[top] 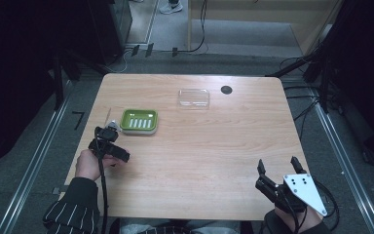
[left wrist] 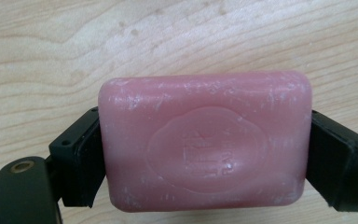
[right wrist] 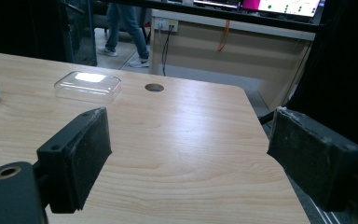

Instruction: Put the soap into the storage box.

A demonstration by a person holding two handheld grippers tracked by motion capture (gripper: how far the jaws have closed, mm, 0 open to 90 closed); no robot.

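Soap first: a pink, rounded rectangular bar of soap [left wrist: 205, 142] with a stamped oval emblem sits clamped between the two black jaws of the left gripper [top: 108, 141], one pad on each short end, just above the pale wooden table [top: 199, 161] near its left edge. Its surface looks scuffed and waxy, so I judge it firm, fairly light and likely slippery; holding it by the short ends, as here, seems the sound choice, with pressure kept even so it does not squirt out. At the near right corner the right gripper [top: 277, 169] hangs with its jaws spread wide and nothing between them. Just beyond the left gripper lies a green rectangular plastic soap dish [top: 139, 121] with a white slotted insert, close to the held bar. Farther back, near mid-table, a clear plastic lid [top: 194, 97] rests flat, and a small dark round hole [top: 226, 89] sits beside it. Broad bare wood between the grippers leaves ample room for moving; the left edge is close.
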